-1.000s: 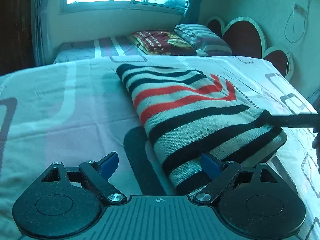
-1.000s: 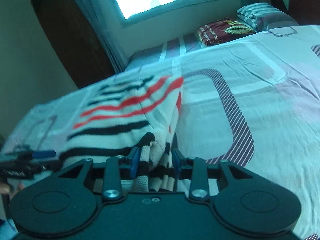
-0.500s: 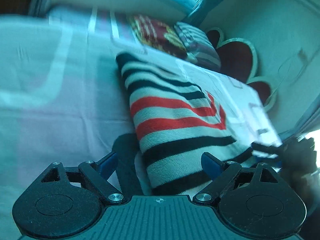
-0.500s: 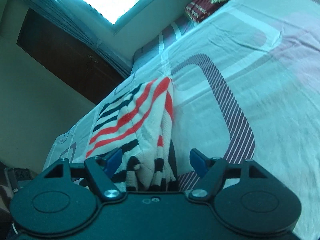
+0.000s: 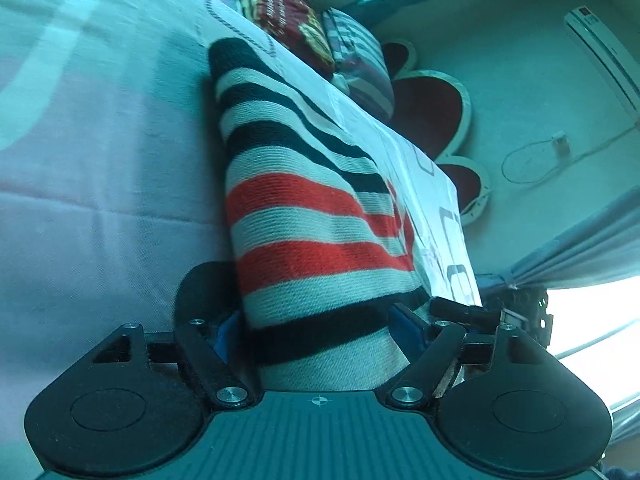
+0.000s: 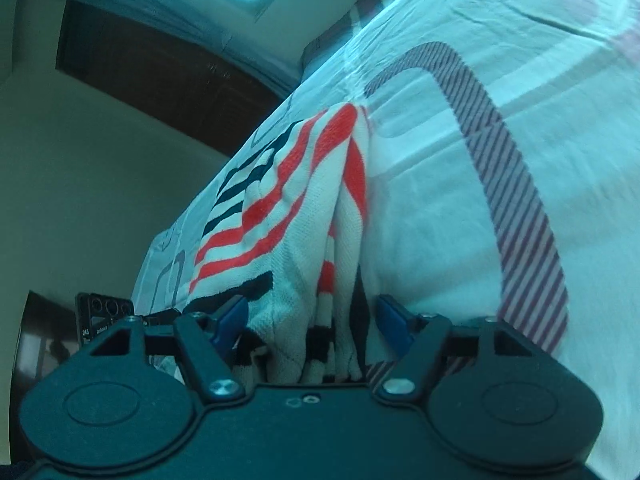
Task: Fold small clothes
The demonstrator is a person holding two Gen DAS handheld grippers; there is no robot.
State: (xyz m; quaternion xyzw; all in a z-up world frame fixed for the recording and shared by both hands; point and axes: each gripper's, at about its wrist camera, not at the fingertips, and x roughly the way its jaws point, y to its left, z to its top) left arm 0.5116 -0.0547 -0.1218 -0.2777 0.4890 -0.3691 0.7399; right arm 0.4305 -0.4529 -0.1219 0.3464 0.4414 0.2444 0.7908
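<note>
Right gripper [image 6: 312, 320] jaws spread around folded striped sweater [image 6: 304, 208] edge; bedsheet [image 6: 500, 160] beneath

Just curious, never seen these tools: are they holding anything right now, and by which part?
Nothing is clamped. Both the left hand-held gripper and the right one stand open around the near edge of the folded striped sweater.

A folded striped sweater [image 5: 304, 216] and two pillows [image 5: 288, 12] lie on the patterned bedsheet [image 5: 100, 160].
</note>
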